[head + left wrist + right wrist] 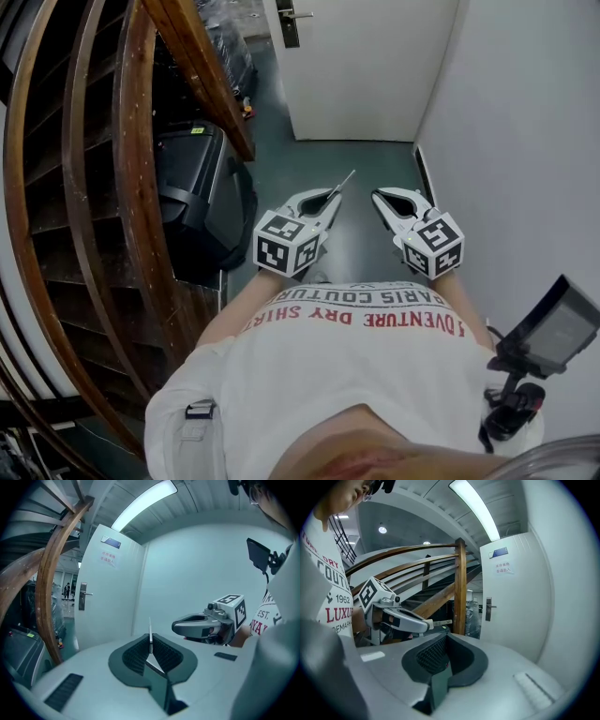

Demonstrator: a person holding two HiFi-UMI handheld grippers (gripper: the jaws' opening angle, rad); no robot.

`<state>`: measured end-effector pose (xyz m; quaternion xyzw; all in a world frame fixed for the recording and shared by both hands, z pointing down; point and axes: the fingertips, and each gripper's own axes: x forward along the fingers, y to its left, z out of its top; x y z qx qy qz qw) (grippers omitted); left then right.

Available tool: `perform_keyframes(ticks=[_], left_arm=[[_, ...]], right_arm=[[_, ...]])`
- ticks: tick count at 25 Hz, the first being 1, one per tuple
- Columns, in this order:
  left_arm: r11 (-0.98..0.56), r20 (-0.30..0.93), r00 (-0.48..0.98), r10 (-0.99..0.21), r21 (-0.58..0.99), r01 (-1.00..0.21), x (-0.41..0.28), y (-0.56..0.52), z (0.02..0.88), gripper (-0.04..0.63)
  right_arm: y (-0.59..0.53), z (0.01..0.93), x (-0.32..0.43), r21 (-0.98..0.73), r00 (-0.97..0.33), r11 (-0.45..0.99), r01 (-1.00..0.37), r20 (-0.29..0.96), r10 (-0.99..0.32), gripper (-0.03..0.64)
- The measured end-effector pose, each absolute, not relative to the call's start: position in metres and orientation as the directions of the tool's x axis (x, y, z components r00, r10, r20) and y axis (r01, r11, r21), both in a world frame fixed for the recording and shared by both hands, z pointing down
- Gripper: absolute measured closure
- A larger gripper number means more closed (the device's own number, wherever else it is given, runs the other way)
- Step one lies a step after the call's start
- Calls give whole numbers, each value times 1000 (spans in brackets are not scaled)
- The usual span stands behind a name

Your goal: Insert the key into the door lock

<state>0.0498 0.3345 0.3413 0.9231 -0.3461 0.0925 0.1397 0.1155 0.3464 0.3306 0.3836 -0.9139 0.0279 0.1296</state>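
Observation:
A thin metal key (345,180) sticks forward out of my left gripper (330,199), whose jaws are shut on it. In the left gripper view the key (150,634) stands upright between the ribbed pads. My right gripper (380,199) is level beside it, shut with nothing in it; its pads (436,654) meet. The white door (366,66) is a few steps ahead, and its lock plate (288,23) and lever handle are on the left edge. The lock plate (82,597) is far from the key tip. From the right gripper view, the left gripper (423,624) and lock plate (488,609) both show.
A curved wooden stair railing (131,178) runs along the left, with a black case (192,187) under it. A white wall (525,141) closes the right side. A dark green floor (361,173) leads to the door. A small monitor (553,328) hangs at the person's right side.

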Motion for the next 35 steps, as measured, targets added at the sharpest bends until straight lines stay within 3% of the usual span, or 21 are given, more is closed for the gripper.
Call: perform_keyframes(ticks=[13,27,35], left_arm=[[-707,331,718,-612,178,-684,31,230,378,574],[-698,446,708,-548,222,-680,-19,-117,448,574],[-706,398,711,-579,191,-682,-35,-252,413,574]], right_arm=[[252,369,109,2,-661,693,-721,298,-688,615],[-102,416,57,-68,-661,679,-731,315,-681,615],[-233,394,42,-54,-666,677,-734,252,-702,614]])
